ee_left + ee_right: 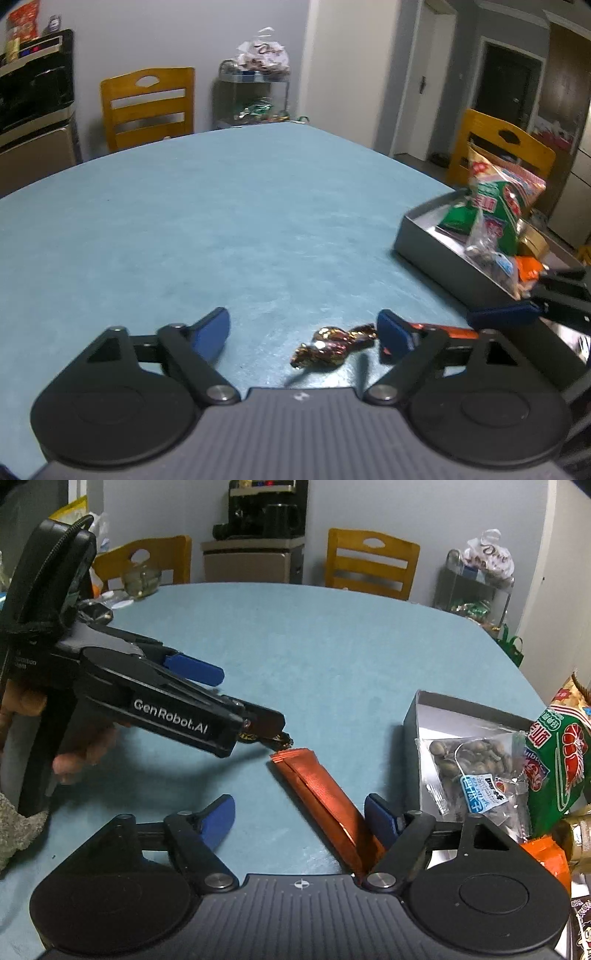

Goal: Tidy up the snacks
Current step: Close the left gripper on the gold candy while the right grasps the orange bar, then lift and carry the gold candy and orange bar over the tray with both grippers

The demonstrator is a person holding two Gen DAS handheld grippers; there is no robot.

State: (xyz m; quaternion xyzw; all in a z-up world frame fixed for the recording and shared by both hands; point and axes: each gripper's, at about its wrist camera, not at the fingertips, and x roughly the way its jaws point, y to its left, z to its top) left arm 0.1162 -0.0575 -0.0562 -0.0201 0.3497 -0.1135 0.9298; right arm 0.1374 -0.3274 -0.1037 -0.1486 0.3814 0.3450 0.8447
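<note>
A twisted candy in shiny brown-gold foil (pixel 332 347) lies on the blue-green table (pixel 221 221), between the pads of my left gripper (pixel 304 330) and close to the right pad. That gripper is open and not pressing the candy. In the right wrist view an orange stick packet (pixel 321 794) lies slantwise on the table. Its near end rests against the right pad of my right gripper (pixel 299 816), which is open. The left gripper (pixel 240 698) reaches in from the left, and the candy (pixel 279 740) peeks out under its tip, just beside the packet's far end.
A grey open box (pixel 410 720) stands at the right, holding a green snack bag (pixel 557 768), a clear bag of seeds (pixel 476 764) and other packets. Yellow chairs (pixel 373 565), a wire cart (pixel 472 587) and a glass bowl (pixel 142 579) ring the far side.
</note>
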